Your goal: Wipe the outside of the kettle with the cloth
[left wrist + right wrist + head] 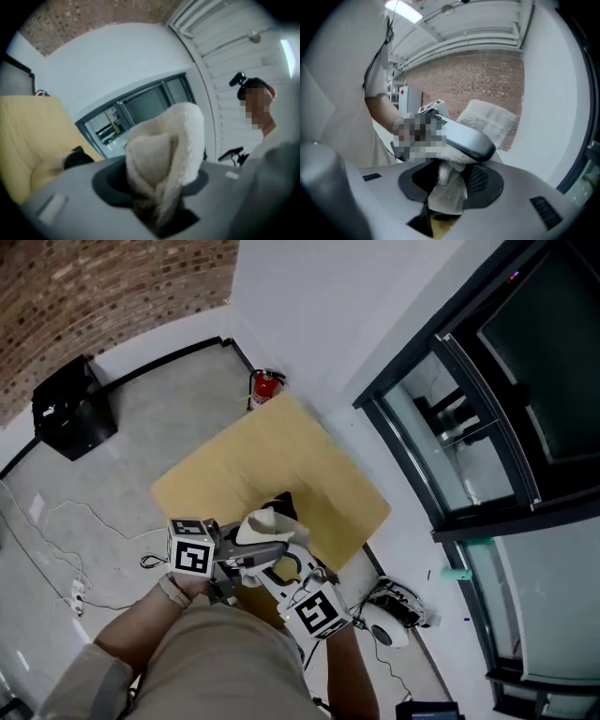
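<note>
wooden worktop (281, 456) on grey floor (150, 418); soft, limp cloth (490, 119) clamped in right claw (449, 185); left claw (154, 183) apart around it; likely best gripped at its bunched fold

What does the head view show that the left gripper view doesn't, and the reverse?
Head view only: the left marker cube, the right marker cube and the floor cables. Left gripper view only: the person's head camera and a ceiling light. Both: the cloth, the yellow table and the dark window.
</note>
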{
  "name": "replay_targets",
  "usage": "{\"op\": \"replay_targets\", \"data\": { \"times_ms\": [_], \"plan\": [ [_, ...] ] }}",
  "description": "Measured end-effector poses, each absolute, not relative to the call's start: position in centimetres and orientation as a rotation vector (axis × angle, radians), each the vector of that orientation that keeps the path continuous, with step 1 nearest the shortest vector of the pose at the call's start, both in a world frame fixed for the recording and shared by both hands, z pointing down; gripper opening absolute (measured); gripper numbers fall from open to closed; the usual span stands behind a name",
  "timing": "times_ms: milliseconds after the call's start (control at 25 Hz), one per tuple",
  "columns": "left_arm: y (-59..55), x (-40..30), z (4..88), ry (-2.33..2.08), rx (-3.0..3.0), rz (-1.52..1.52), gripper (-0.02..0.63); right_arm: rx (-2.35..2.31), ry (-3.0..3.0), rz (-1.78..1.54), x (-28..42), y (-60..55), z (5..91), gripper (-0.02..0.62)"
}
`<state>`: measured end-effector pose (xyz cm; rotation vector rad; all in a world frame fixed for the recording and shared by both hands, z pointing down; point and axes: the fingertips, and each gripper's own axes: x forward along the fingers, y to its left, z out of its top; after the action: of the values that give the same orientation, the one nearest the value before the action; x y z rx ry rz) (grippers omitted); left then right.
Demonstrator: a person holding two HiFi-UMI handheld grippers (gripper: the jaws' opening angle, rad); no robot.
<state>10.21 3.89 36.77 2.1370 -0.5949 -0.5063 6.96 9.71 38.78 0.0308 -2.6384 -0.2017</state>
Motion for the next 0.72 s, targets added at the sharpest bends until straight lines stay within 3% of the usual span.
{"op": "replay_targets", "data": {
  "times_ms": [80,200,320,400,560,720],
  "plan": [
    [3.9,7.4,36.8,-0.639,2.046,-0.604,0.199,0.092,-2.733,-0.08,5.8,10.1,38.0,0.125],
    [1.3,0.7,38.0,-0.817,1.925,-0.702,0.121,0.559,-2.756,0.238,7.6,7.7,39.0,0.193],
    [-1.5,-3.4,39.7,-0.892,2.135,-0.434,0.107,0.894,-2.466,0.698,11.3,7.5,46.5,0.262],
    [-2.8,-1.7,39.9,-0.752,2.389,-0.133,0.11,0.925,-2.306,0.869,10.9,8.9,50.8,0.302],
    [-3.5,5.6,40.0,-0.254,2.851,0.361,0.117,1.119,-2.181,1.032,8.2,7.2,54.0,0.302],
    [-0.6,11.4,43.2,0.133,3.066,0.713,0.121,1.118,-2.075,0.998,7.4,5.3,54.6,0.237]
  ]
}}
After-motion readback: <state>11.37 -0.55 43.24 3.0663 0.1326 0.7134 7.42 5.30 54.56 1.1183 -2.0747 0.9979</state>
